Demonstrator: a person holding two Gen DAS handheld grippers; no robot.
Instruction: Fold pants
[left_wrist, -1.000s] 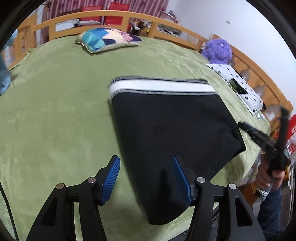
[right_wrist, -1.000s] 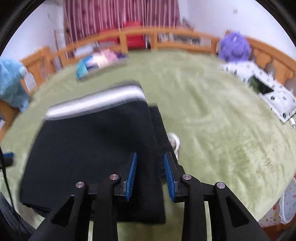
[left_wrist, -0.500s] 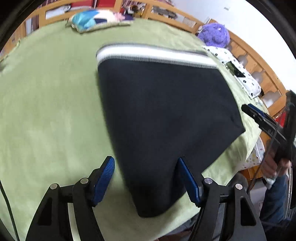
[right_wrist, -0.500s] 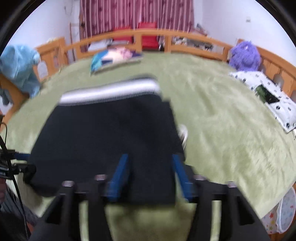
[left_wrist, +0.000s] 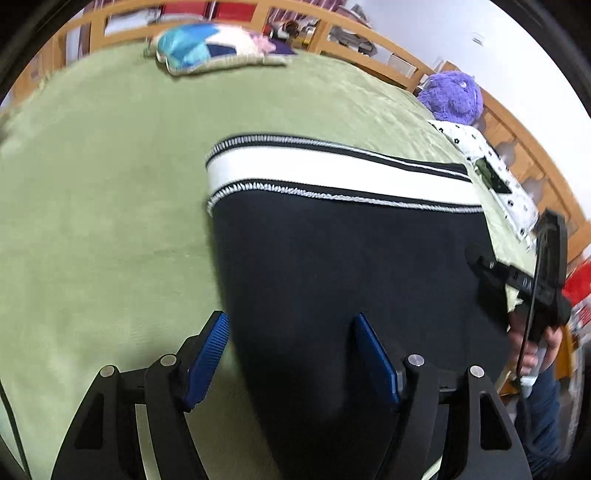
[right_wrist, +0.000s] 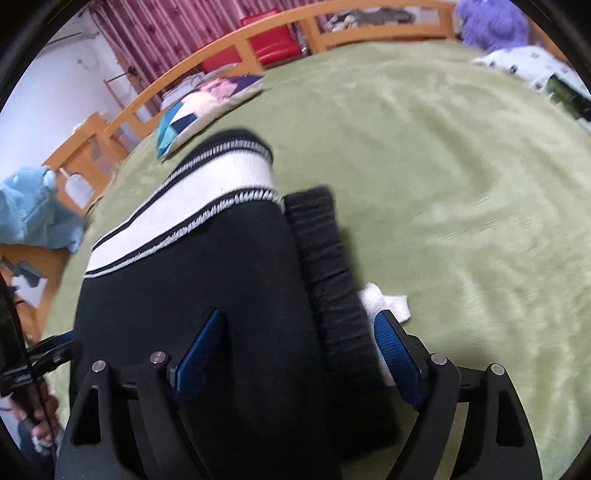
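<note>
Black pants (left_wrist: 343, 266) with a white striped band (left_wrist: 332, 173) lie folded on the green bedspread (left_wrist: 103, 192). My left gripper (left_wrist: 291, 354) is open, its fingers astride the pants' near left corner. In the right wrist view the same pants (right_wrist: 207, 280) show a ribbed black edge (right_wrist: 328, 273) and a white pocket lining (right_wrist: 384, 299) sticking out. My right gripper (right_wrist: 299, 350) is open over the pants' near right edge. It also shows in the left wrist view (left_wrist: 517, 280), at the right side of the pants.
A patterned cushion (left_wrist: 210, 44) lies at the far side of the bed. A purple plush toy (left_wrist: 452, 96) and a spotted pillow (left_wrist: 491, 173) sit at the right. A wooden rail (right_wrist: 332, 33) rings the bed. A blue plush (right_wrist: 33, 210) lies at the left.
My right gripper has opened wide from nearly shut and moved close over the pants' right edge. My left gripper stays open and has shifted nearer the pants.
</note>
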